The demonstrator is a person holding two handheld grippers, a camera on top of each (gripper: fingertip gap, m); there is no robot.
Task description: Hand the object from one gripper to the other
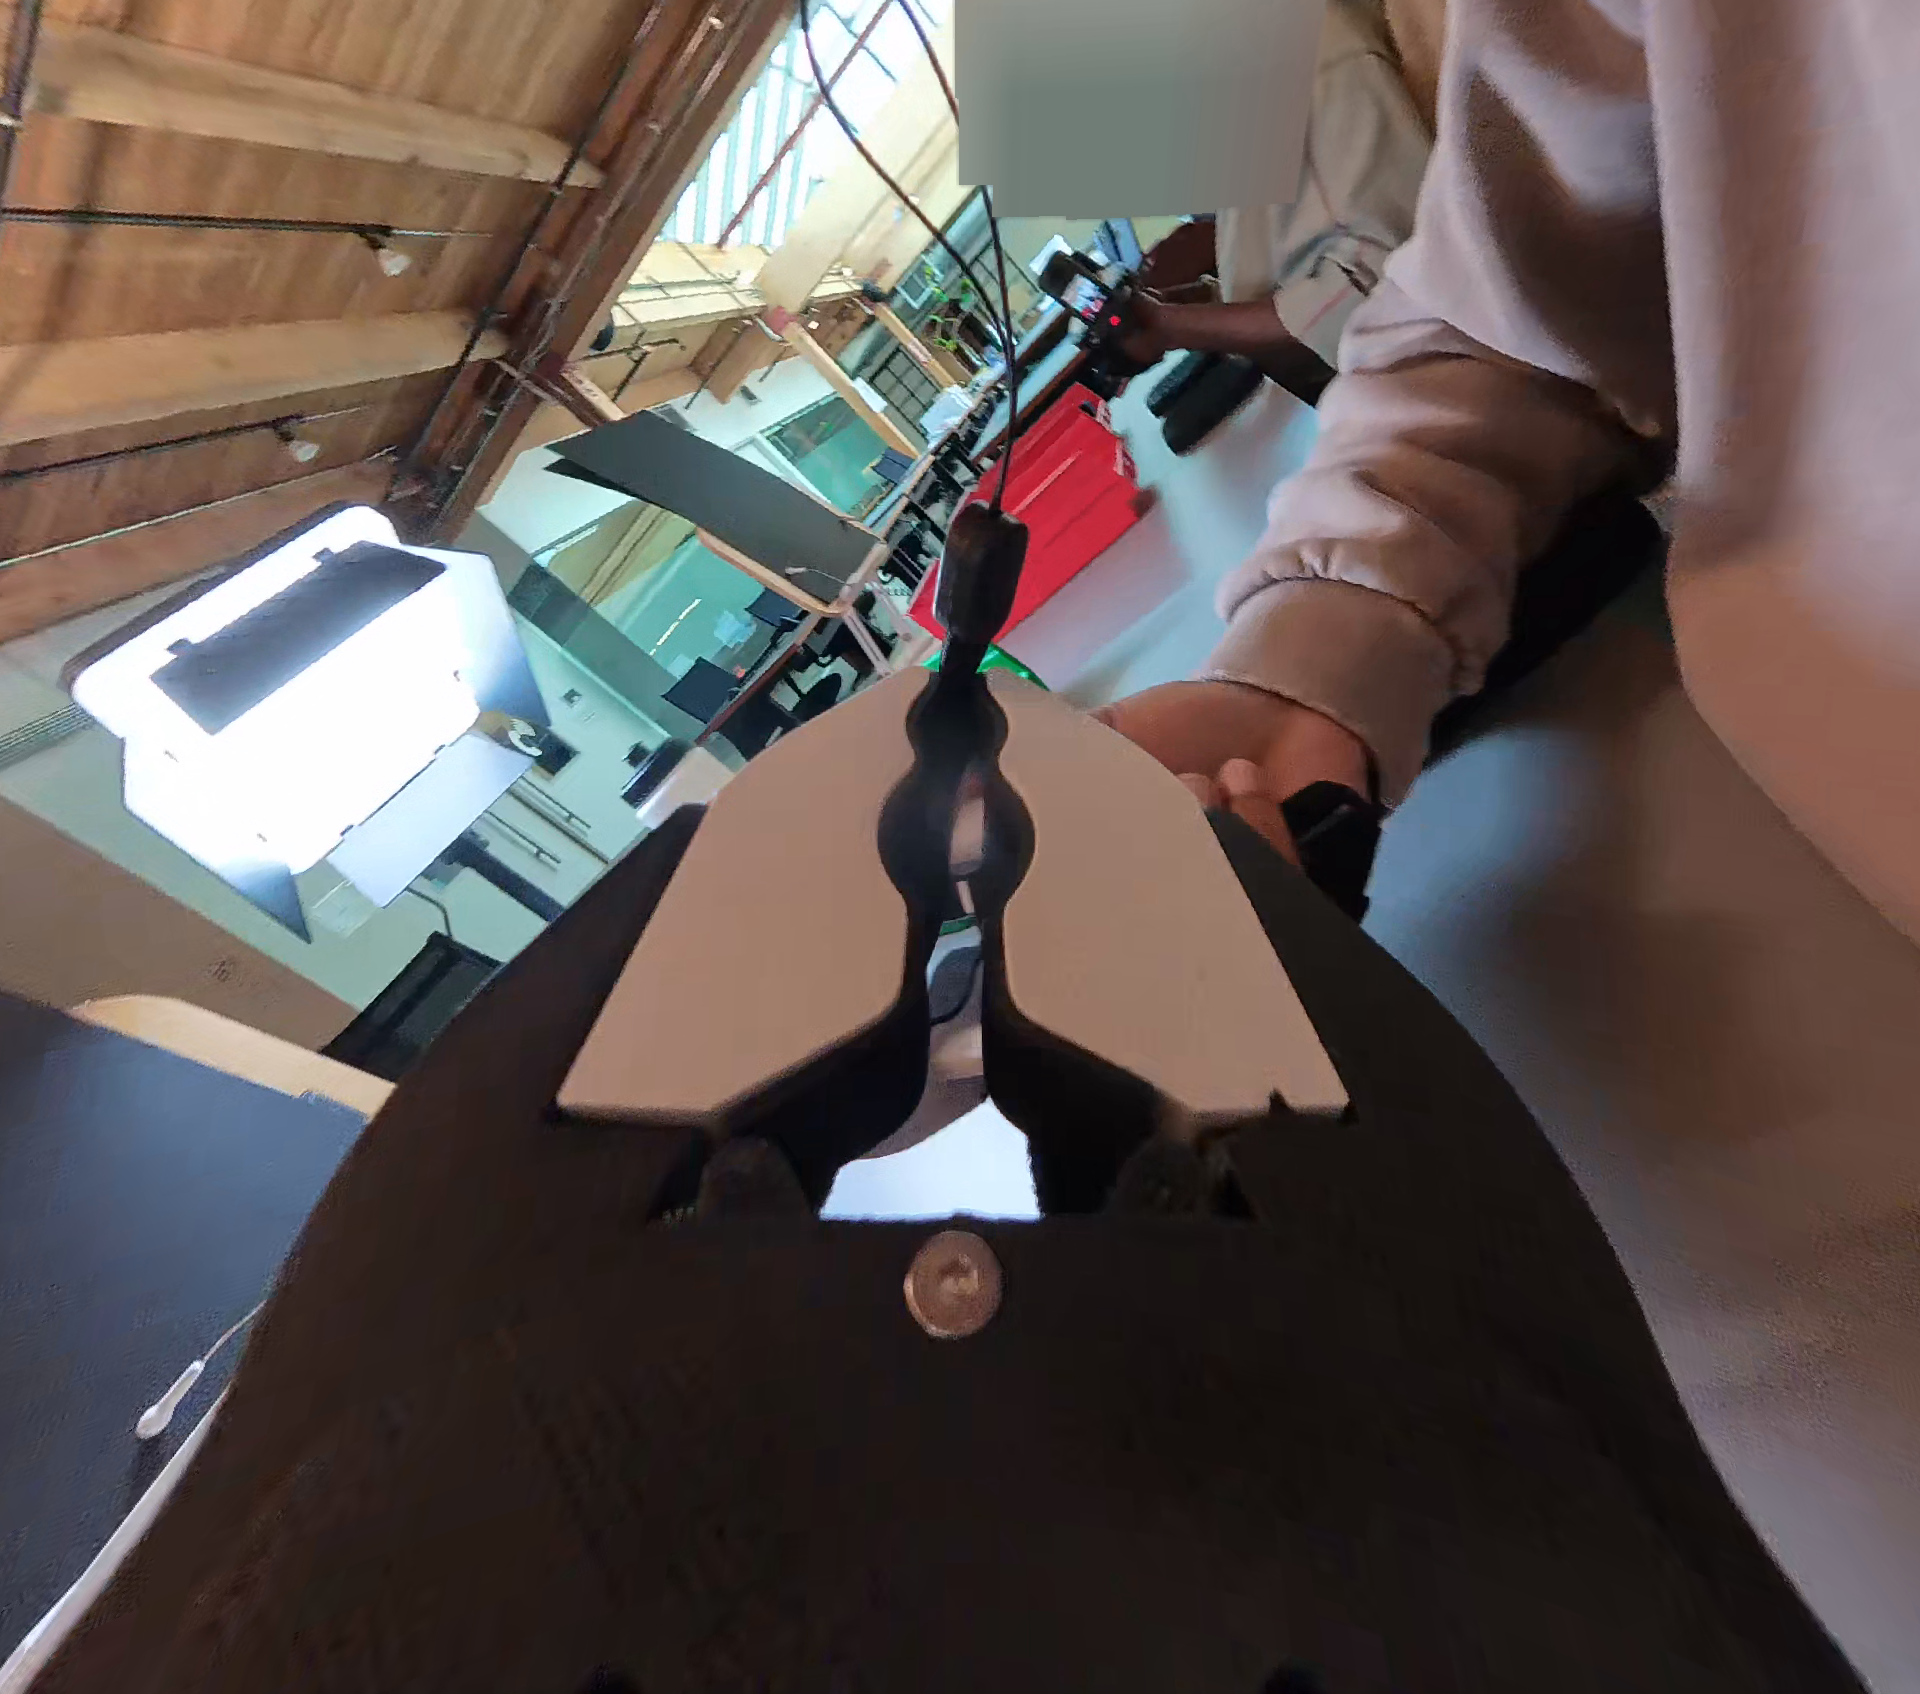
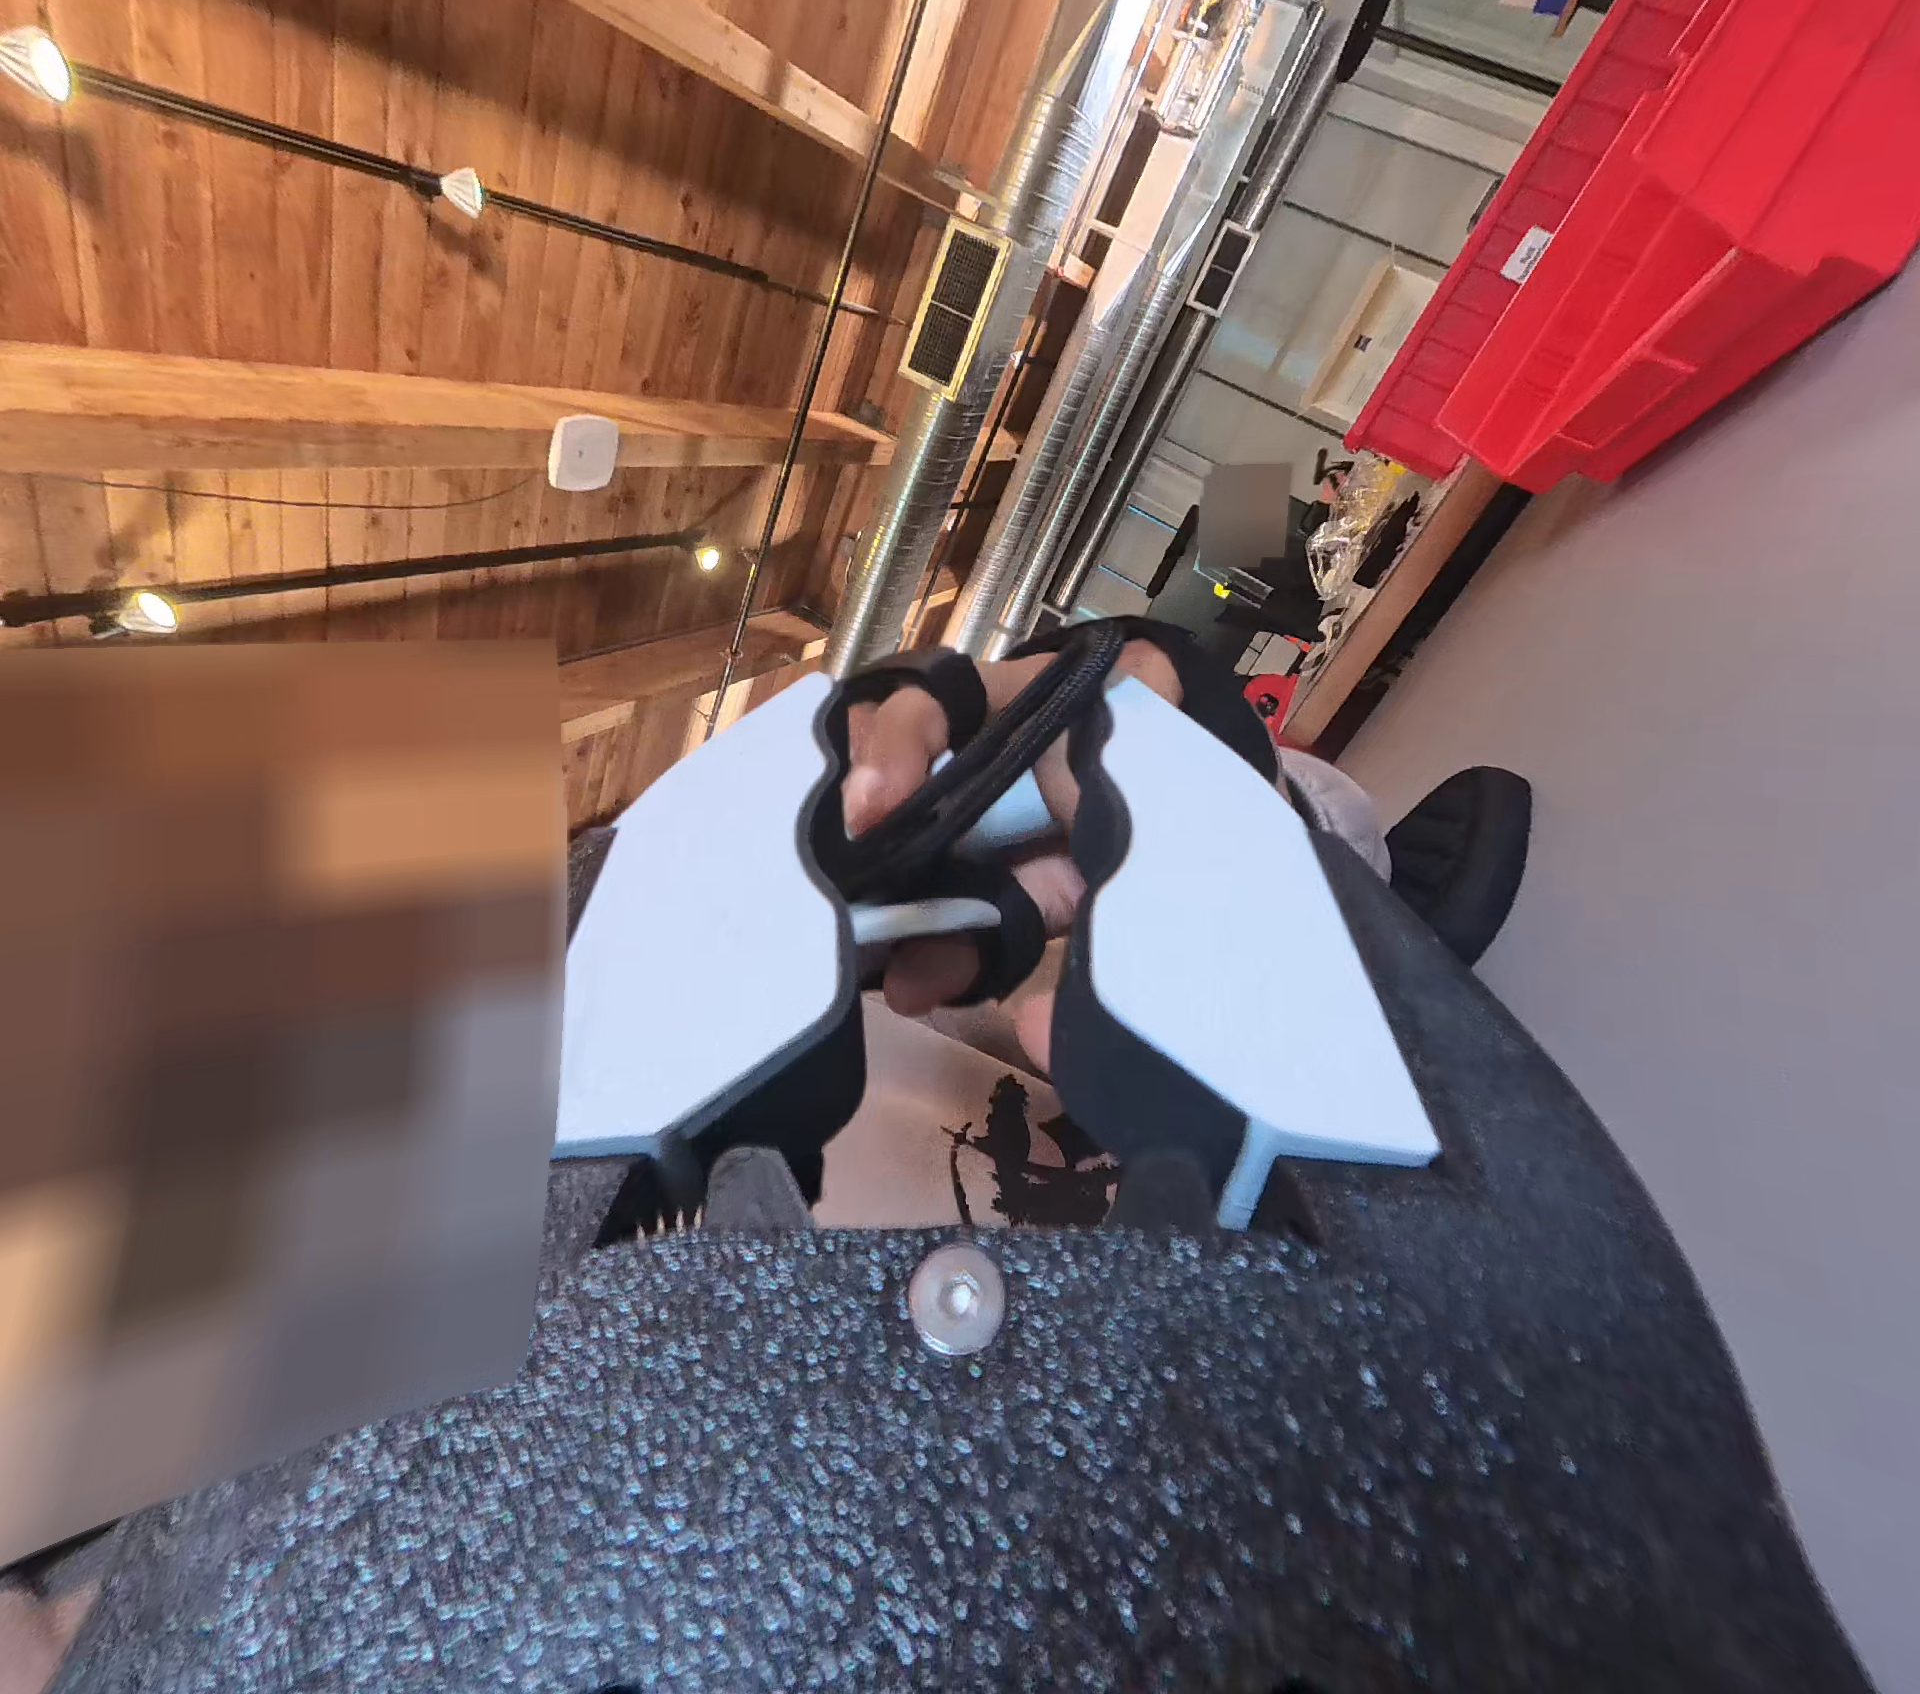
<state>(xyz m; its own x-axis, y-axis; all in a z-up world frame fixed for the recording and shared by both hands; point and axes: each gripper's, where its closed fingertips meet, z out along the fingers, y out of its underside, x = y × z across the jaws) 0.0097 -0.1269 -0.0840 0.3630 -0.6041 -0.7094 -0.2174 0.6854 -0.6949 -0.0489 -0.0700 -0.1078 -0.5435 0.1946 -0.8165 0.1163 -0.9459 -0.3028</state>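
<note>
In the left wrist view, the left gripper [image 1: 961, 688] has its jaws drawn nearly together, pinching a thin black cable [image 1: 982, 574] right at the tips. A thicker black lump on the cable sits just beyond the tips, and from it the thin wire loops upward and away. Just right of the jaws is a person's hand [image 1: 1247, 751] with a pale sleeve [image 1: 1455, 522] above it. Farther off, beyond the tips, red bins [image 1: 1049, 512] rest on a pale counter [image 1: 1226, 491]; well to the left of the jaws glows a bright light panel [image 1: 301, 688].

In the right wrist view, the right gripper [image 2: 971, 719] holds its jaws parted, gripping nothing. Seen through the gap is a gloved hand [image 2: 935, 813] on the other tool, with dark cords crossing it. Far right of the jaws stand red bins [image 2: 1621, 210] on the grey counter [image 2: 1683, 709]; a wooden ceiling [image 2: 364, 190] lies far left.
</note>
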